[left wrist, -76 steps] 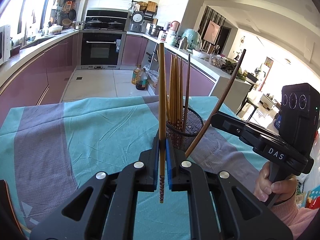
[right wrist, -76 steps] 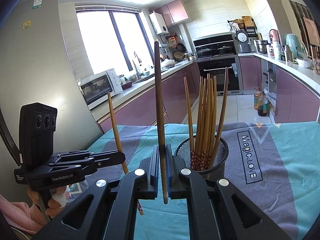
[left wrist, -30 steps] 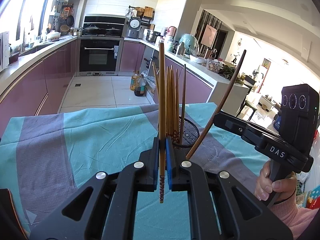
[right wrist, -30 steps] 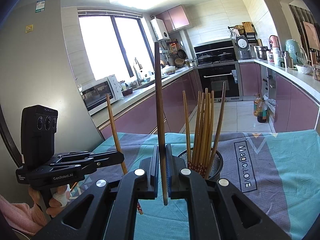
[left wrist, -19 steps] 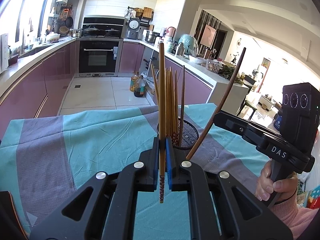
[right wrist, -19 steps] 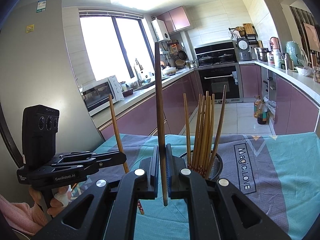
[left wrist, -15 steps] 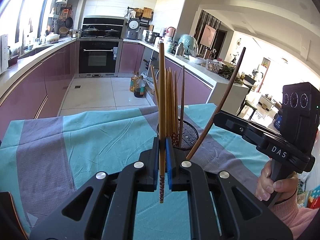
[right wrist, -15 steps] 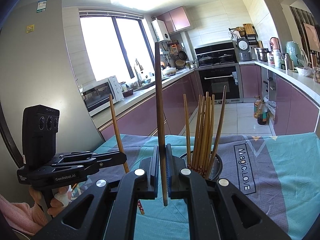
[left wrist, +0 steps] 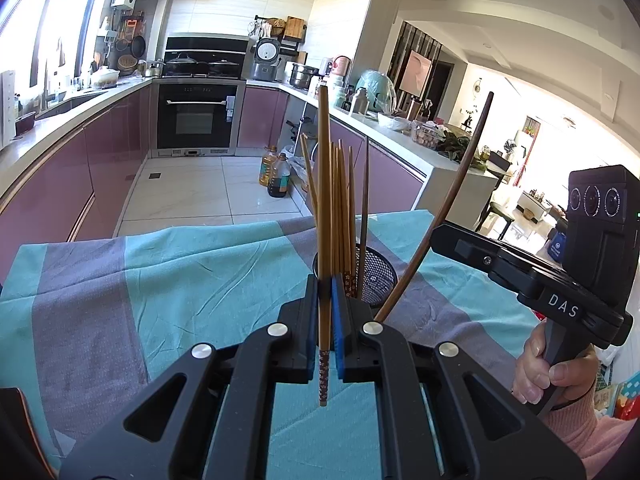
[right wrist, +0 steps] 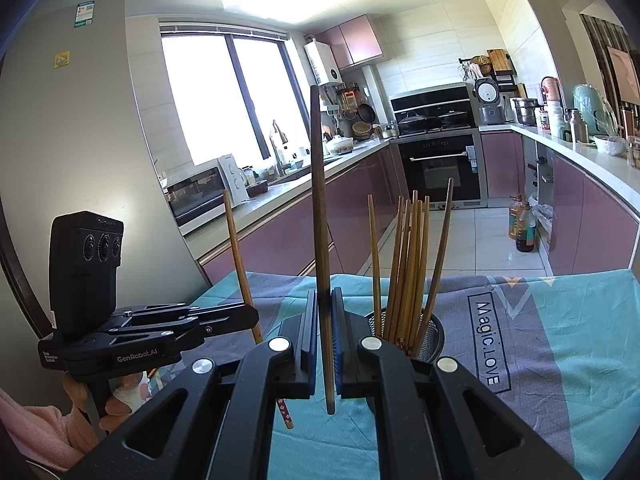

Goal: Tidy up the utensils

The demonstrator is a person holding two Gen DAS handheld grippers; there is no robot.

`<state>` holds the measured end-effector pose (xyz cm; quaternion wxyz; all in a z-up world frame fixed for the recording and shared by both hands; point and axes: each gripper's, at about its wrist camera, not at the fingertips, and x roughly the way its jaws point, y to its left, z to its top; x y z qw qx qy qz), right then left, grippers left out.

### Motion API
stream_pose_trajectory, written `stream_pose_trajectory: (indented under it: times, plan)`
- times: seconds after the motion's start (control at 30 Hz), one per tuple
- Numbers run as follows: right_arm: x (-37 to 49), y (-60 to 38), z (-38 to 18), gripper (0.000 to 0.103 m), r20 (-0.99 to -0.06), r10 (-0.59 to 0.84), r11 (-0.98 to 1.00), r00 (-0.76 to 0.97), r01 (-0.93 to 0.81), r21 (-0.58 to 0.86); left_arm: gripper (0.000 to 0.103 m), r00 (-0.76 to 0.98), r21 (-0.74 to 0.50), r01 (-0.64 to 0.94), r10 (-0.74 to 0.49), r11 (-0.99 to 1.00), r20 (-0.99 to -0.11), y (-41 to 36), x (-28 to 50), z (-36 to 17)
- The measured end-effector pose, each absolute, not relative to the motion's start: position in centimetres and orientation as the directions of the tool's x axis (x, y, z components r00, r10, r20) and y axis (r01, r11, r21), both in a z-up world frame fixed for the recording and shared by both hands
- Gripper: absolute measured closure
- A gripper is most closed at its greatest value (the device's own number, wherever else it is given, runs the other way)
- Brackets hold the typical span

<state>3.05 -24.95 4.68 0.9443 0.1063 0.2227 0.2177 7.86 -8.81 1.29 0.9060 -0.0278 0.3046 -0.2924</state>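
Each black plastic left gripper [left wrist: 325, 312] and right gripper [right wrist: 325, 320] has blue-lined fingers and silver round screws. White "DAS" lettering sits at 3 o'clock in the left view. Fuzzy pink sleeves [left wrist: 580, 436] cover both wrists.

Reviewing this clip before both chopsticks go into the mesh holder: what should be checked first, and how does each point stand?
1. Left gripper shut on the light chopstick: ok.
2. Right gripper shut on the dark chopstick: ok.
3. Both chopsticks upright in the jaws: ok.
4. Mesh holder upright on the cloth: ok.
5. Free space among the chopsticks already inside: cannot tell.
6. Lower ends above the holder's rim: not ok in the left wrist view, where the light one's patterned end hangs beside the rim.
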Motion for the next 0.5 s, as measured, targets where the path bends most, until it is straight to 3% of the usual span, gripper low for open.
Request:
stream_pose_trajectory:
  times: [0.5]
  plan:
    - [3.22, -24.87, 4.82, 0.098, -0.371, 0.461, 0.882, 0.806, -0.369, 0.294, 0.096, 0.648, -0.222, 0.515, -0.545, 0.828, -0.533, -9.06, 8.10, 1.53]
